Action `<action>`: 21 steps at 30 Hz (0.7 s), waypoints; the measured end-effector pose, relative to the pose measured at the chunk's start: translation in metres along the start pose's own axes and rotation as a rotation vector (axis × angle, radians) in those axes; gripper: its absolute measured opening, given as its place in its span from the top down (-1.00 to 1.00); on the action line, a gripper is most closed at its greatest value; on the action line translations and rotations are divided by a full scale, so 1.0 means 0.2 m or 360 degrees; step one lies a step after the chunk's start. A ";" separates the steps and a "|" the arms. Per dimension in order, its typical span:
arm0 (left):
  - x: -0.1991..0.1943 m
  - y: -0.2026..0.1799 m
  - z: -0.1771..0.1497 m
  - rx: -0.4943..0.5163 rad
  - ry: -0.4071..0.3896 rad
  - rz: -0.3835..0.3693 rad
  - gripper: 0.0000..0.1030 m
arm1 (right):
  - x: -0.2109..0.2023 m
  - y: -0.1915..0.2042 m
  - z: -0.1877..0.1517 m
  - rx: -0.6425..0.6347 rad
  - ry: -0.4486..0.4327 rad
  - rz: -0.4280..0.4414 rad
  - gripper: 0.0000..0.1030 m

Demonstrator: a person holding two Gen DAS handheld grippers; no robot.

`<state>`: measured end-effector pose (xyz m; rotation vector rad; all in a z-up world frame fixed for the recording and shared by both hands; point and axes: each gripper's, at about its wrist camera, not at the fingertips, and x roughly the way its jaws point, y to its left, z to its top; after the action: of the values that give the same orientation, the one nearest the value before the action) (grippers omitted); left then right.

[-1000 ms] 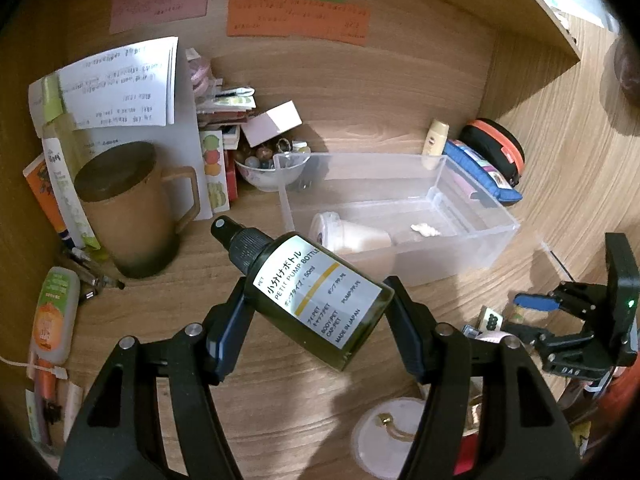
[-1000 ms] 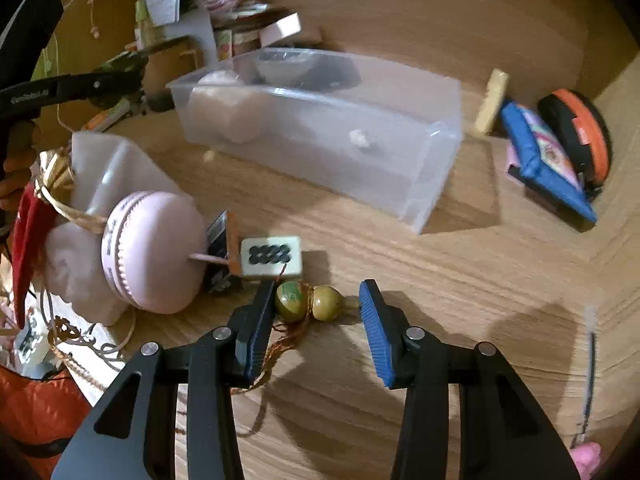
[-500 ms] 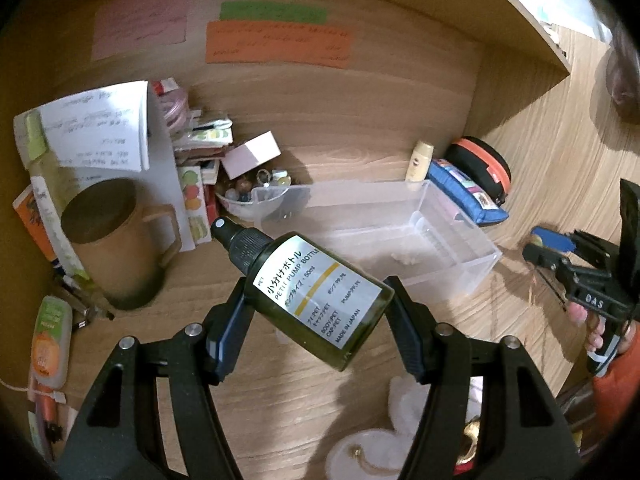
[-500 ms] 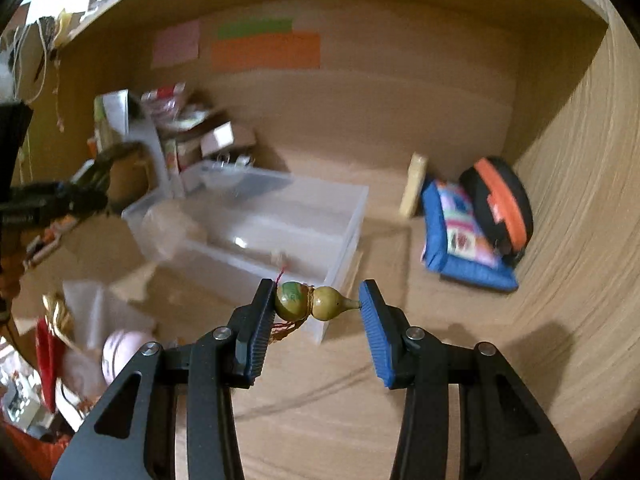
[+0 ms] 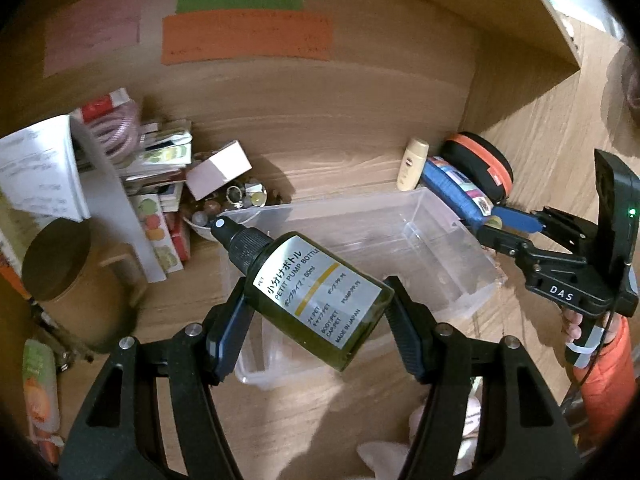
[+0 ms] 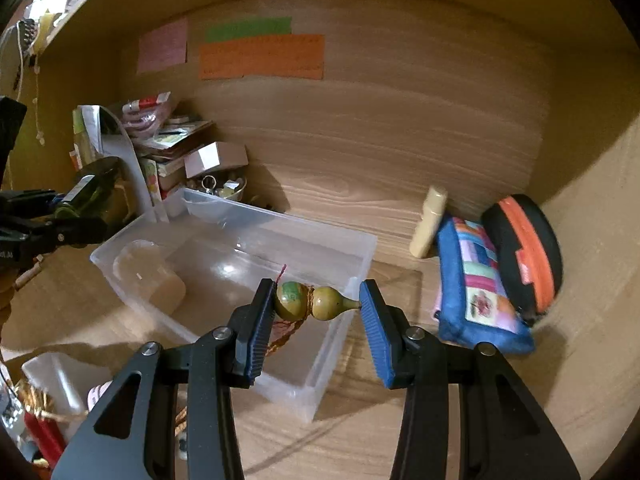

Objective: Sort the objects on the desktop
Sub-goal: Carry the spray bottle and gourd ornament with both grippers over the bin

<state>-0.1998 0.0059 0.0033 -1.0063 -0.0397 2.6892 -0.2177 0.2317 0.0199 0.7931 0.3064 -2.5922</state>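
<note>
A home desk nook: wooden walls (image 6: 400,128) with sticky notes (image 6: 262,56), a mug (image 5: 68,280), stacked papers (image 5: 40,168), pouches (image 6: 476,284) and a trinket bowl (image 5: 232,204).

The clear bin (image 6: 344,240) stood open-topped, its right half bare; a pale tub (image 6: 152,280) took its left end. Left of it, a brown mug (image 5: 68,276) and stacked boxes (image 5: 160,184) crowded the way. A blue pouch (image 6: 476,292) and cream bottle (image 6: 428,224) blocked the right, leaving bare desk (image 6: 360,432) in front
</note>
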 end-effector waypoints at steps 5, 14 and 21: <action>0.11 -0.01 0.04 0.0013 0.0061 -0.0012 -0.25 | 0.09 0.03 0.05 -0.0045 0.0025 0.0022 0.24; 0.31 0.00 0.09 0.0046 0.0191 -0.0020 -0.25 | 0.29 0.04 0.13 -0.0106 0.0125 0.0042 0.24; 0.45 0.01 0.12 0.0063 0.0301 -0.0006 -0.25 | 0.45 0.03 0.15 -0.0176 0.0249 0.0053 0.24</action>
<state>-0.2816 0.0285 -0.0373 -1.2414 0.0480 2.5682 -0.2969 0.1890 -0.0075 0.9543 0.4743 -2.4634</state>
